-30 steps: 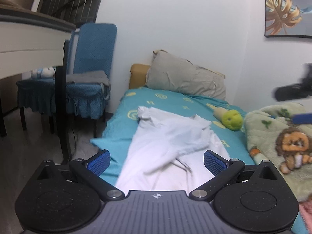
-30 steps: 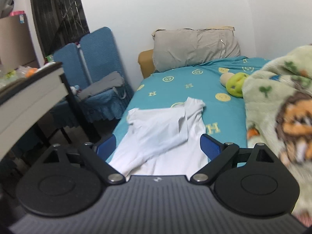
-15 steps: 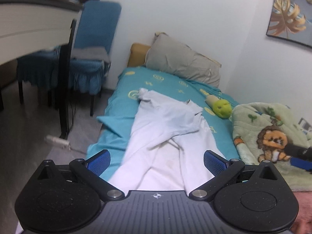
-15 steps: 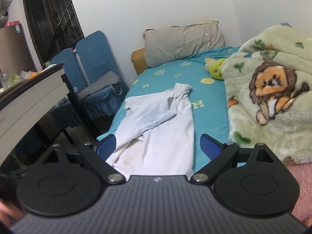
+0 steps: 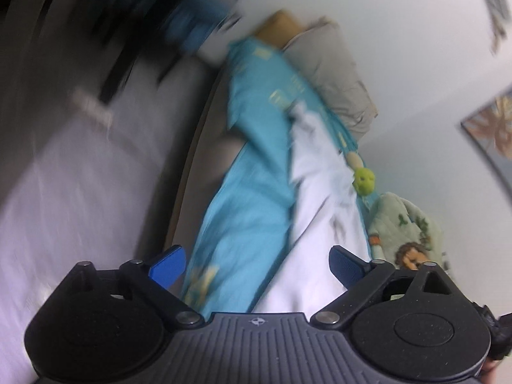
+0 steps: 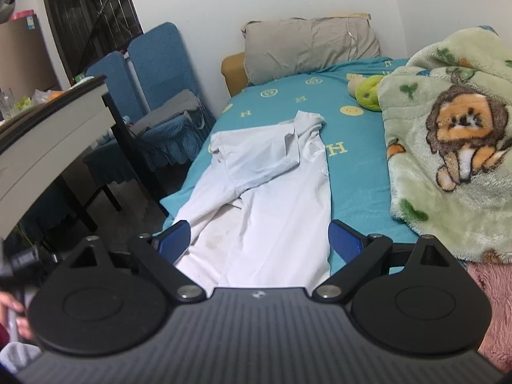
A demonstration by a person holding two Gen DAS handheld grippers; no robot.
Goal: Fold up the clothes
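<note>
Bed with a turquoise sheet [image 6: 358,172] printed with yellow letters and smiley faces, filling the middle of the right wrist view; in the left wrist view the same sheet [image 5: 252,211] appears tilted and smeared by blur. Green fleece blanket [image 6: 448,147] with a lion print, heaped on the right side of the bed. White garment [image 6: 272,198], crumpled, lying lengthwise on the sheet toward the bed's left edge, its upper part folded over itself, its near end reaching down between the right gripper's fingers; also seen, blurred, as a white strip [image 5: 323,192] in the left wrist view. Grey pillow [image 6: 310,48] against the wall at the head of the bed. Two blue-covered chairs [image 6: 153,73] to the left of the bed, grey cloth on one seat. White table edge [image 6: 48,134] at far left. Green soft toy [image 6: 368,92] beside the blanket. Right gripper [image 6: 259,240]: blue pads set wide, above the garment's near end, nothing pinched. Left gripper [image 5: 259,265]: jaws wide and empty, having just narrowed a little, over the bed's edge.
</note>
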